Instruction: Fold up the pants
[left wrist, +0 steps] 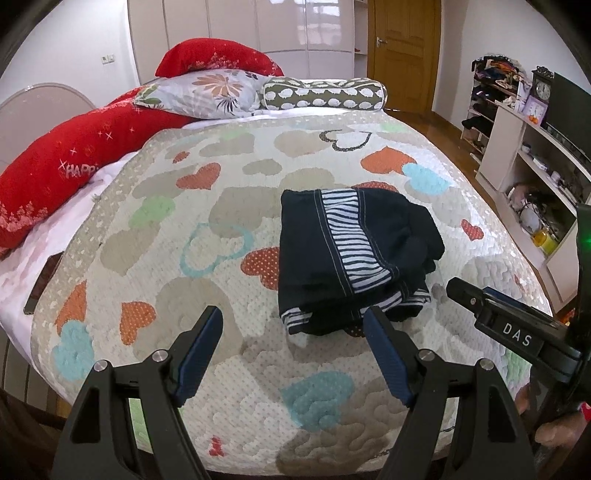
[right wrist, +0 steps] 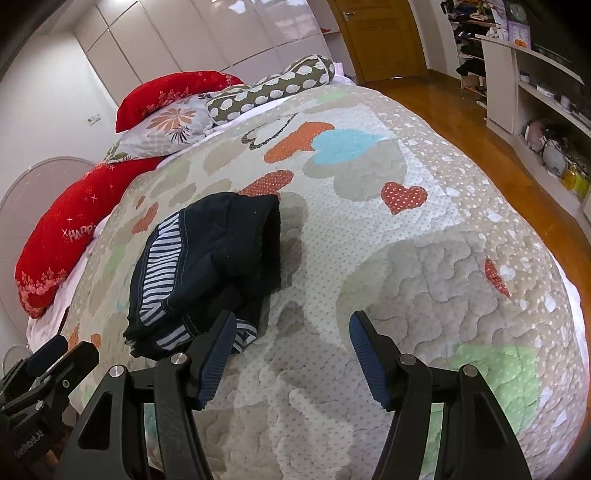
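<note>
Pants [left wrist: 354, 258]: dark soft knit cloth, striped woven band, matt. Quilt [left wrist: 221, 206]: stitched, puffy cloth, dotted matt finish. Pillows [left wrist: 218, 59], far left: red cloth with glittery print. Wardrobe [left wrist: 288, 26], far: glossy panels. Door [left wrist: 402, 48]: varnished wood. Floor [right wrist: 461, 122], right: polished wood.

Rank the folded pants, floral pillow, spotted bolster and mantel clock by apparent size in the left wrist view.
1. Folded pants, nearest the camera, which inflates them.
2. Floral pillow and spotted bolster: about alike, both far back, so unranked.
3. Mantel clock, clearly smallest, though also distant.
</note>
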`<state>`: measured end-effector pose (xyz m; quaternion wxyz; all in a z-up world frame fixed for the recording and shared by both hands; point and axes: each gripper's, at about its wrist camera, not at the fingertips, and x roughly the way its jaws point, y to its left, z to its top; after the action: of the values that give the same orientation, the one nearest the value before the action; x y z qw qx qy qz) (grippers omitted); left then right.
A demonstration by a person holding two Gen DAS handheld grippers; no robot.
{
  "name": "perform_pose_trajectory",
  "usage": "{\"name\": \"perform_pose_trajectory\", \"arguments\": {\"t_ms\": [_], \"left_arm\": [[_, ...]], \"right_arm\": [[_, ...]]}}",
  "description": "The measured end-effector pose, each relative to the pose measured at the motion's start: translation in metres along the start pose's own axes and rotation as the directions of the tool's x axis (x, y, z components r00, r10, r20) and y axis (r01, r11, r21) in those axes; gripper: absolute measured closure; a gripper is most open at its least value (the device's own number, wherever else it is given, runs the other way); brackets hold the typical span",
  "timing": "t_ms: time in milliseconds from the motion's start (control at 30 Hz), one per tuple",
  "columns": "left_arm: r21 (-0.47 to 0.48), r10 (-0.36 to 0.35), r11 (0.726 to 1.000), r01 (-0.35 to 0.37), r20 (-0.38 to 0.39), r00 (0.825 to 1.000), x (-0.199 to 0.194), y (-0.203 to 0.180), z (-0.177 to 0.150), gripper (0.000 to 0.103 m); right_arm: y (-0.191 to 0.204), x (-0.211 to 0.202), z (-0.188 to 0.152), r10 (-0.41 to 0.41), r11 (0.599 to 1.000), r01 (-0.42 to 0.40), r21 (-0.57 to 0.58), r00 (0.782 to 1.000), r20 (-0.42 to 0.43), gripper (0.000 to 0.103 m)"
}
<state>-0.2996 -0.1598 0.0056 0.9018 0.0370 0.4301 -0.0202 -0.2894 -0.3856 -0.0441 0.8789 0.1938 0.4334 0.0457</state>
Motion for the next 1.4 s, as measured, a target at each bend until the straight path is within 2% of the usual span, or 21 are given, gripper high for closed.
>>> {"name": "perform_pose_trajectory", "arguments": {"t_ms": [233, 967, 1167, 1400], "left_arm": [[-0.02, -0.019, 1.0, 0.018, -0.028, 0.999, 0.006, 0.003, -0.002, 0.025], [-0.037, -0.027, 0.999, 0.026, -0.045, 0.999, 0.015, 0.01, -0.007, 0.025], [-0.089, -0.039, 0.995, 0.035, -0.044, 0.998, 0.022, 0.025, -0.005, 0.025], [-0.147, -0.028, 0.989, 0.019, -0.064, 0.998, 0.037, 0.045, -0.001, 0.025]], "right_arm": [[-0.002, 0.003, -0.002, -0.001, 1.0, 0.001, 0.009, 1.0, -0.009, 0.035], [-0.002, 0.009, -0.004, 0.004, 1.0, -0.003, 0.01, 1.0, -0.02, 0.035], [-0.001, 0.006, -0.004, 0.048, 0.999, -0.048, 0.018, 0.999, 0.021, 0.035], [0.001, 0.019, 0.016, 0.079, 0.996, -0.079, 0.026, 0.997, 0.004, 0.032]]}}
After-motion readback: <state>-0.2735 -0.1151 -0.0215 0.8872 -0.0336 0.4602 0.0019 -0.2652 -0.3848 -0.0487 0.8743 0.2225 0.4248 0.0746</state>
